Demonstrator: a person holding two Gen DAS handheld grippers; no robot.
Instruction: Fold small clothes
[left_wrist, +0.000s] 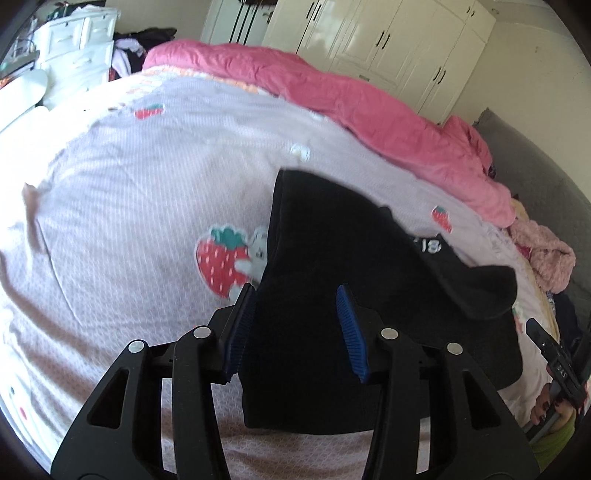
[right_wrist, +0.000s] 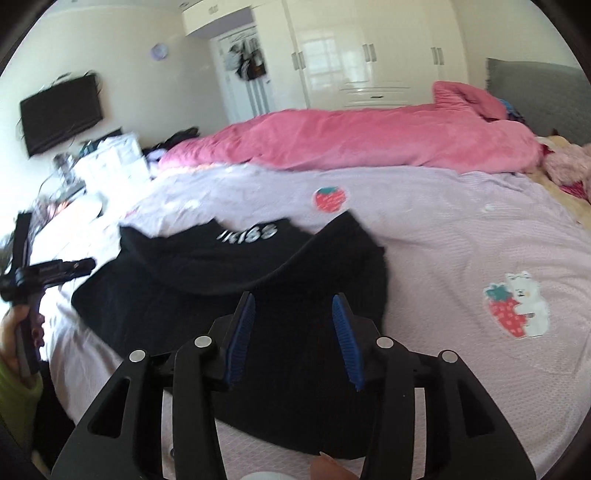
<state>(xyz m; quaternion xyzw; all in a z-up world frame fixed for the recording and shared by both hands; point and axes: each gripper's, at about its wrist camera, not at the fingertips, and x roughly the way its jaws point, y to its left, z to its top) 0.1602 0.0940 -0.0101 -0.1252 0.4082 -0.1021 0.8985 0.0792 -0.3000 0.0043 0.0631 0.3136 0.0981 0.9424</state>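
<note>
Black garment (left_wrist: 325, 295) with white lettering lies partly folded on the lilac strawberry bedspread (left_wrist: 129, 184). Left gripper (left_wrist: 297, 325) and right gripper (right_wrist: 291, 332) hover over its near edge, jaws parted, gripping nothing; likely just let go so the fold settles flat.

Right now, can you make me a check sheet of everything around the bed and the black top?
Surface: lilac strawberry bedspread, wrinkled.
Job's things: black garment with white lettering, partly folded over itself.
Clutter: pink duvet bunched along the far side; fluffy pink item near the headboard.
Grippers: left gripper open over the garment; right gripper open over it.
Cables: wires dangling by the wall TV.
Surroundings: white wardrobes, white drawers.
</note>
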